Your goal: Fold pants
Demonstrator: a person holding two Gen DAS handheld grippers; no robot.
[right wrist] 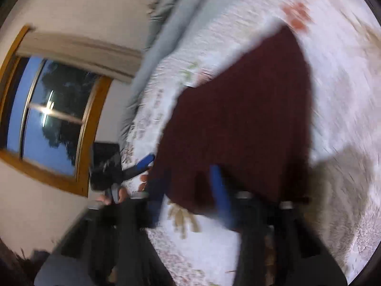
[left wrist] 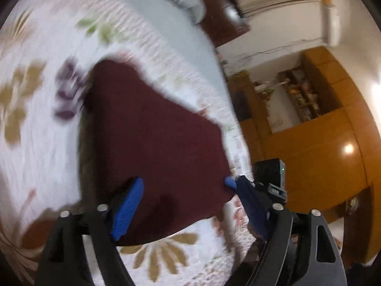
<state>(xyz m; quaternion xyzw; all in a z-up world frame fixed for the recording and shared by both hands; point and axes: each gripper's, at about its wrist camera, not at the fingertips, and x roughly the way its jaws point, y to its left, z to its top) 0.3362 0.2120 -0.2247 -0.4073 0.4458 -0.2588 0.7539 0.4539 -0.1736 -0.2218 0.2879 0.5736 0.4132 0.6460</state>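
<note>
**While both grippers stand open, the pants lie on the bed**

Though blur smears both views, the folded maroon fabric pants (left wrist: 154,131) lie flat on the white quilted bedspread with a floral print (left wrist: 42,143), close to its edge. The left gripper (left wrist: 183,182) hangs over the near end of the pants, blue ribbed pads wide apart, gripping nothing. The right gripper (right wrist: 190,174) shows two blurred blue fingers parted over the pants' near edge.
</note>
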